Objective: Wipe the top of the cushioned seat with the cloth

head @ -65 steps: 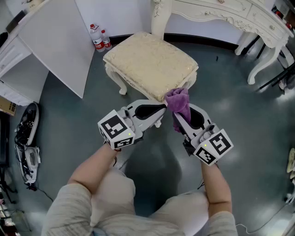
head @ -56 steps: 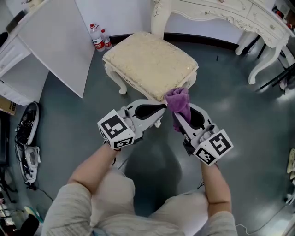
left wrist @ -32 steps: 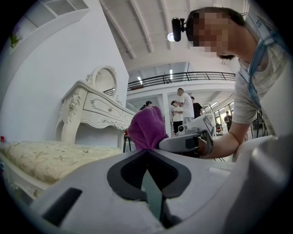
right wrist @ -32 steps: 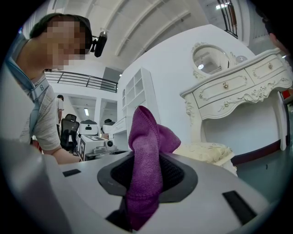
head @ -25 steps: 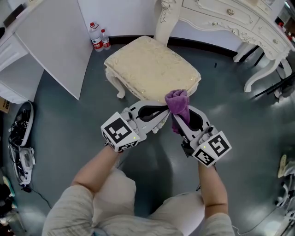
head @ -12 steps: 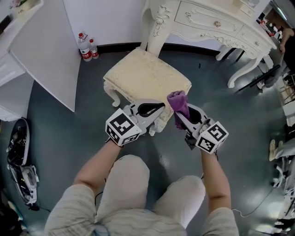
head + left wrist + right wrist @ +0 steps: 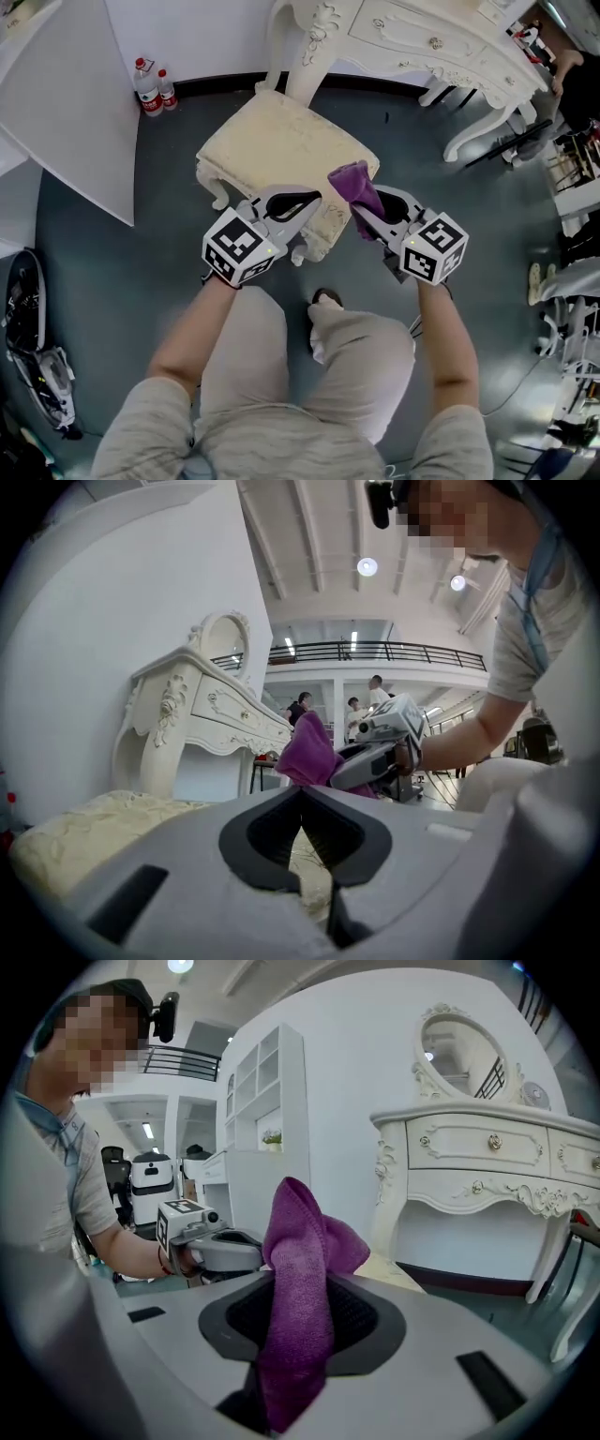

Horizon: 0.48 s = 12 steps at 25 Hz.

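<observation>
Right hand-held gripper (image 7: pixel 367 208) clamping cloth (image 7: pixel 351 182), left hand-held gripper (image 7: pixel 312 200) closed, seat (image 7: pixel 272 141) edge partly hidden

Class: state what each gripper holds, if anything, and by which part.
Right gripper holds the purple cloth, pinched at its bunched middle, one end sticking up beyond the jaws. Left gripper: shut, empty.

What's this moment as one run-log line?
stage: wiping not yet begun | left gripper: shut, empty | right gripper: shut on purple cloth | cushioned seat: cloth held clear of it
</observation>
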Motion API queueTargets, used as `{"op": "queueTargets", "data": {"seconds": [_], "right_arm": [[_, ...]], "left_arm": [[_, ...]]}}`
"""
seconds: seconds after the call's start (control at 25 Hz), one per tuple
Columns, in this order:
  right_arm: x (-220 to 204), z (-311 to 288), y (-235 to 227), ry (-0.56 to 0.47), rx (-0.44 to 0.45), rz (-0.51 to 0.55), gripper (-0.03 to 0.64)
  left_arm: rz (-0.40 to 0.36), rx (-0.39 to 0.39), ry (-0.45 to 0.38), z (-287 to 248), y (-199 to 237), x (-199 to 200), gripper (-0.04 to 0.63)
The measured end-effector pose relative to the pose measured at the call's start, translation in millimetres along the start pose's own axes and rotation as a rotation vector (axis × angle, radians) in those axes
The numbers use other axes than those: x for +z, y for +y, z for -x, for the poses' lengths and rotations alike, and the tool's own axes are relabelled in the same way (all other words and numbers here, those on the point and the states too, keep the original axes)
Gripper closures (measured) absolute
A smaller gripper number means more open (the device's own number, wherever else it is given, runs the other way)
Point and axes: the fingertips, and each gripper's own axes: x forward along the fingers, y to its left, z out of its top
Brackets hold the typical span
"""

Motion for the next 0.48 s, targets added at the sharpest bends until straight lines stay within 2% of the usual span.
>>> {"op": "queueTargets", "data": {"seconds": [0.08, 0.24, 0.48], "right_arm": [[-2, -10, -5, 0.011, 0.013, 0.013, 0.489], [-5, -30, -17, 0.052, 0.036, 0.059, 0.488], [-16, -46, -81, 0.161, -0.115, 0.16, 0.488]], "left_arm": [[-0.004, 0.028, -0.004, -2, 9, -2, 0.583], [-0.069, 0.065, 0.05, -5, 19, -6, 0.581], [-0.083, 0.113, 0.072, 1, 26, -16, 0.58]]}}
